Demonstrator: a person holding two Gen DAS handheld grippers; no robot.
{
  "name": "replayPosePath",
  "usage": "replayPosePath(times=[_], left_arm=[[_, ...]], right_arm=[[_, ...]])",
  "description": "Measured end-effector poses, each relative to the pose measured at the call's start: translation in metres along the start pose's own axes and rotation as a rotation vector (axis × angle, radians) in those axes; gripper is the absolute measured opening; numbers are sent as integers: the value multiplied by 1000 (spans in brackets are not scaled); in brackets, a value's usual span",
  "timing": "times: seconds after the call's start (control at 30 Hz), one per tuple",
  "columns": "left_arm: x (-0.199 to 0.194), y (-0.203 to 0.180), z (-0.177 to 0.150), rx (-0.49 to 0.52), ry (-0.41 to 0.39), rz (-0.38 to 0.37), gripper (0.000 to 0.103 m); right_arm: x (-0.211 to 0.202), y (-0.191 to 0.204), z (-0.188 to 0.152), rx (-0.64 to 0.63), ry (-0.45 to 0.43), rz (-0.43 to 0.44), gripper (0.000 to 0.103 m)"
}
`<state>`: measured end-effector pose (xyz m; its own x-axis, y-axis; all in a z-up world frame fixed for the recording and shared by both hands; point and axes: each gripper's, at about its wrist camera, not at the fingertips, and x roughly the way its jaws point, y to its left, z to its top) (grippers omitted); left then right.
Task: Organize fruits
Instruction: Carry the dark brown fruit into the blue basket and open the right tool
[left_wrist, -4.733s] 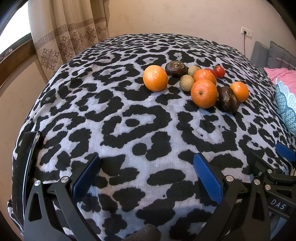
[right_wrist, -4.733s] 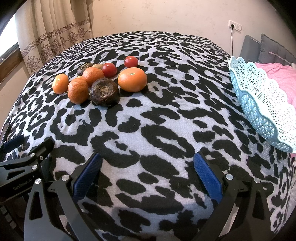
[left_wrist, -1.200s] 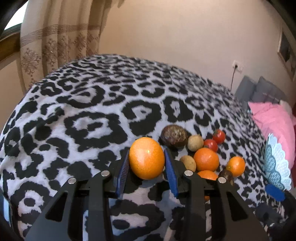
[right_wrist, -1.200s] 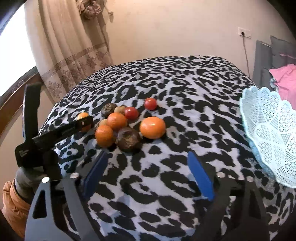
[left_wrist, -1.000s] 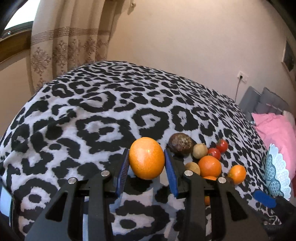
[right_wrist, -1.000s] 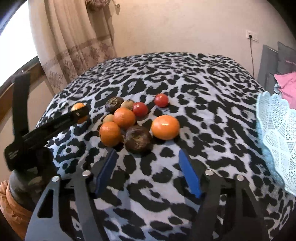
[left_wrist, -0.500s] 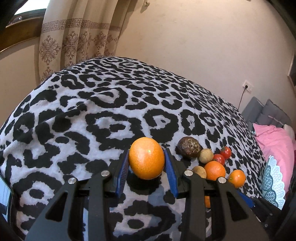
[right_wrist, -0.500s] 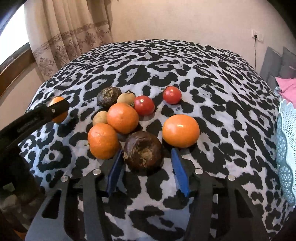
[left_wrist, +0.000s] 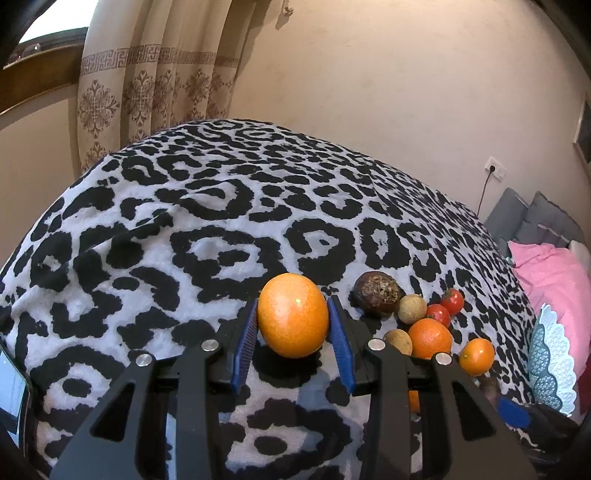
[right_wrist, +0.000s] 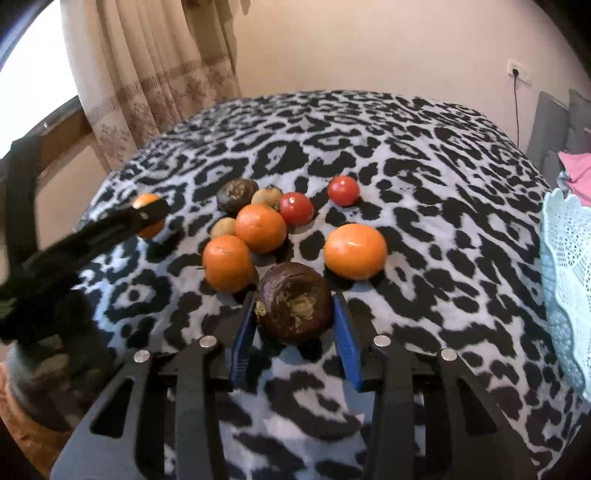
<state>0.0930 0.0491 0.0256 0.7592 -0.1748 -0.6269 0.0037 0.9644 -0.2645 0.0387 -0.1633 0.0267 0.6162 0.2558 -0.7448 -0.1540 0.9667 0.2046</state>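
My left gripper (left_wrist: 292, 325) is shut on an orange (left_wrist: 292, 319) and holds it a little above the leopard-print bed; it also shows in the right wrist view (right_wrist: 147, 218). My right gripper (right_wrist: 293, 325) is shut on a dark brown round fruit (right_wrist: 294, 308) at the near edge of the fruit cluster. Around it lie oranges (right_wrist: 355, 250), (right_wrist: 260, 228), (right_wrist: 227, 263), two tomatoes (right_wrist: 295, 208), (right_wrist: 343, 190), a second brown fruit (right_wrist: 236, 195) and small tan fruits (right_wrist: 223, 227).
A pale blue lattice basket (right_wrist: 569, 280) stands at the right edge of the bed; it also shows in the left wrist view (left_wrist: 552, 363). Pink bedding (left_wrist: 554, 273) and grey cushions lie beyond it. A curtain (left_wrist: 147, 85) and window sill are at far left.
My right gripper has moved in over the dark brown fruit and shut on it. My left gripper has kept the orange and lifted a little.
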Motion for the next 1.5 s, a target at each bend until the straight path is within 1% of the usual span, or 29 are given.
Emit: replayPosePath(times=[0.17,0.23,0.37,0.47,0.67,0.8,0.97,1.13,1.3,1.5], left_arm=[[-1,-3,-1,16,-11,8,38],[-1,-4,-1,24,-8,10,38],[-14,-17,-1,88,-52,65,38],[-30,-24,-2,104,-78,84,38],[-62,-37,-4,91,-105,79,38],[-79,-52,-7,106,-119,69,38],[-93,-71,-12,132,-125,49,38],[-104,-88,-15,156,-135,27,38],[-114,-104,-18,178,-140,3,38],[-120,-121,-21,209,-144,-11,38]], right_arm=[[-33,-8,-13,19,-56,34,42],[-51,-14,-18,24,-92,40,42],[-82,-30,-26,54,-164,38,42],[-103,-48,-33,89,-213,22,42],[-131,-90,-41,152,-291,-28,42],[-147,-124,-47,206,-333,-92,42],[-155,-163,-57,271,-347,-165,42],[-155,-193,-67,320,-333,-227,42],[-146,-209,-74,334,-291,-289,42],[-134,-224,-75,340,-247,-307,42]])
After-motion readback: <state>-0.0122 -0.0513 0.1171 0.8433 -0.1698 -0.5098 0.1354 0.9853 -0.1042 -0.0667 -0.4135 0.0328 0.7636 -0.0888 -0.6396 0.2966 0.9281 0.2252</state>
